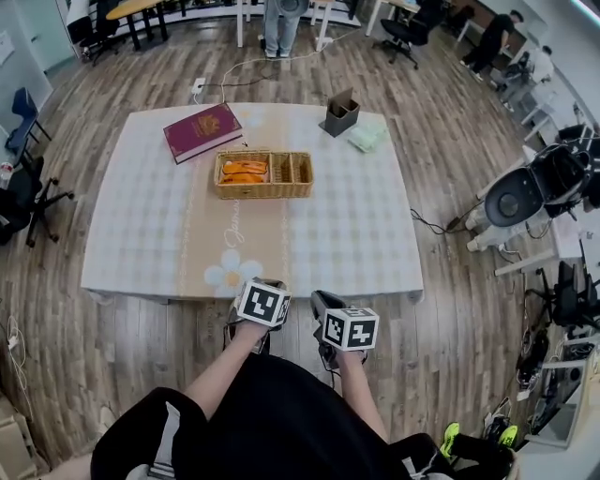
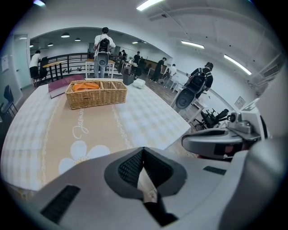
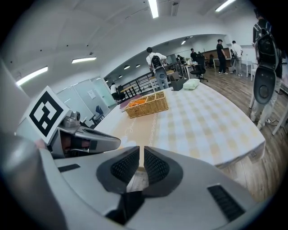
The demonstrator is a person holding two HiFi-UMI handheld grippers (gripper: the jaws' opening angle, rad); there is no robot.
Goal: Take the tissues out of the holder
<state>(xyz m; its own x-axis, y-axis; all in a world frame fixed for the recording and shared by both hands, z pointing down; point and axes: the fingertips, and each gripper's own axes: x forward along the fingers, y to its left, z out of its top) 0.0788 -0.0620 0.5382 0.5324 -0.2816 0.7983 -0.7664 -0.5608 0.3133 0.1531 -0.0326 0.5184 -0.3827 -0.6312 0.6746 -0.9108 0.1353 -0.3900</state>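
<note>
- The left gripper (image 2: 143, 150) is closed: its ribbed pads meet at the tips and nothing is held between them.
- The right gripper (image 3: 140, 150) is almost closed, with a thin, even slit between its pads and nothing in that slit.
- In the head view both grippers hang at the table's (image 1: 375, 244) 6 o'clock edge, side by side and apart. Each carries a marker cube, and both are well short of everything on the cloth.
- The dark tissue holder (image 1: 340, 114) stands upright at about 1 o'clock on the table, near the far edge.
- A pale green-white bundle of tissues (image 1: 367, 138) lies on the cloth just beside the holder, at its 4 o'clock and outside it. Whether more tissues sit inside the holder cannot be told.
- A wicker basket (image 1: 300, 174) sits toward 12 o'clock from the table's middle, with orange things (image 1: 244, 171) in its left compartment.
- A dark red book (image 1: 202, 131) lies flat at 11 o'clock, near the basket but apart from it.
- A white flower print (image 1: 228, 270) marks the tan strip of cloth at 6 o'clock, just ahead of the left gripper.
- A person (image 1: 281, 23) stands on the wooden floor beyond the table, at 12 o'clock.
</note>
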